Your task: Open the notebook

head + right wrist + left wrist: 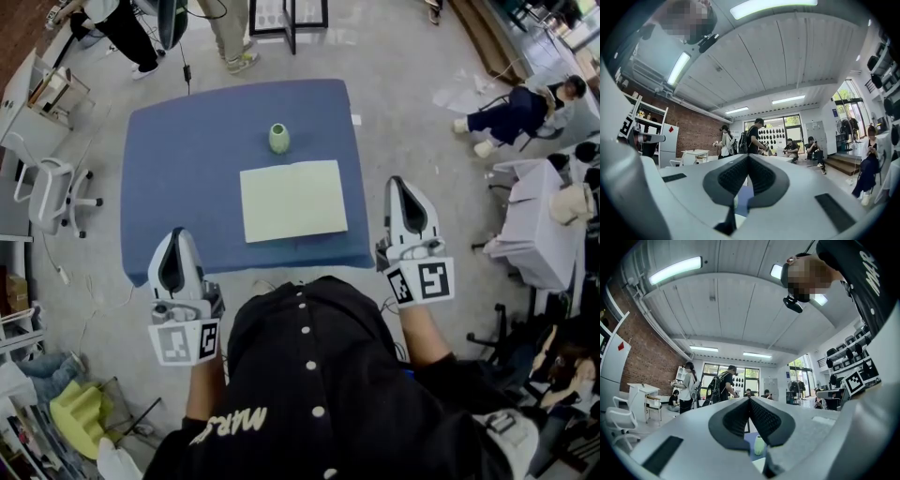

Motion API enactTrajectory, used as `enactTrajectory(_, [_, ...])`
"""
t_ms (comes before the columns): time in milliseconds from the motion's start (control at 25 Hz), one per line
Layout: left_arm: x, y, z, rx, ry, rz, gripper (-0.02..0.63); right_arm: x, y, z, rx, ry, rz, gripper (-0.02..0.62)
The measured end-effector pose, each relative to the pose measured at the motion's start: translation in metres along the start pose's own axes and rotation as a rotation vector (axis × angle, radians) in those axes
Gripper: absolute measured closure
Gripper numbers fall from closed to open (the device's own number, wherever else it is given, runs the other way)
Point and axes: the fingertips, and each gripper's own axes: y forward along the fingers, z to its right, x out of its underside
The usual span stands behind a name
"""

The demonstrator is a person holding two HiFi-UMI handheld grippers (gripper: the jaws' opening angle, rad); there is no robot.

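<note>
A pale yellow-green notebook (293, 200) lies flat on the blue table (178, 159), near its front edge, cover shut as far as I can see. My left gripper (176, 234) hovers at the table's front left corner, jaws shut on nothing. Off the front right corner my right gripper (401, 180) is held level, also shut and empty. Both stand apart from the notebook. In the left gripper view the left gripper (750, 399) has its pads pressed together, with a corner of the notebook (758, 466) below them. The right gripper (748, 156) looks the same in its own view.
A small green vase (278, 138) stands just behind the notebook and shows again as the vase (759, 445) under the left jaws. A white chair (52, 192) is left of the table, a white-covered table (534, 234) to the right. Several people stand or sit around the room.
</note>
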Motion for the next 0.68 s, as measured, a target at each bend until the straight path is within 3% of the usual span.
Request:
enactTrajectory(400, [-0.001,-0.011,-0.007,-0.014,-0.004,-0.002,0.603,0.001,0.003,-0.021,-0.04,-0.012,-0.003,0.594])
enactTrajectory(680, [0.0,-0.005,0.005,-0.011,-0.004,-0.007,0.603,-0.001,0.002,-0.009,-0.04,-0.011,-0.001,0.595])
